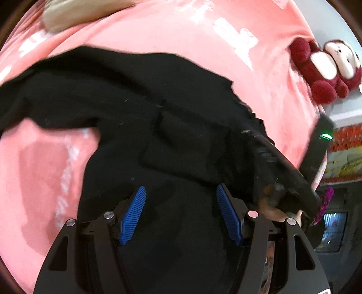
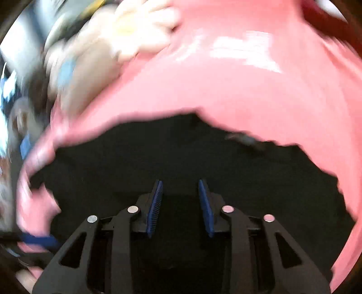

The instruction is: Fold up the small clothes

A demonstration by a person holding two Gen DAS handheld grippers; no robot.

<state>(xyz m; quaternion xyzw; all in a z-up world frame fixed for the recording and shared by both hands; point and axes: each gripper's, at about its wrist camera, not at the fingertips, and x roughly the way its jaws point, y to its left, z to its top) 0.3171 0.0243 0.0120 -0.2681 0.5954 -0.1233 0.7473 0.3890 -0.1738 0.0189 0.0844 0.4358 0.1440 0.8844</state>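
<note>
Pink blanket point(image 1: 158, 29) covers the surface; black garment point(image 1: 126, 95) sprawls rumpled across it. Left gripper point(image 1: 181, 214) hovers over the cloth, jaws wide, empty. Right gripper point(image 2: 180, 208) gapes narrower — also empty, view blurred. Advice: flatten first, then pinch one layer at the hem.

Covered nearly edge to edge by a pink blanket point(image 1: 158, 29) with blurred white lettering, soft and plush under even indoor light. Propped at the blanket's far right edge against a pale grey wall point(image 1: 325, 15), a dark red stuffed toy point(image 1: 325, 67) with a cream face; lying at the far left corner, a beige cushion point(image 1: 74, 13). Crowded past the blanket's left edge in the right wrist view with a smeared jumble of cream, grey and blue things point(image 2: 74, 58), too blurred to tell apart.
</note>
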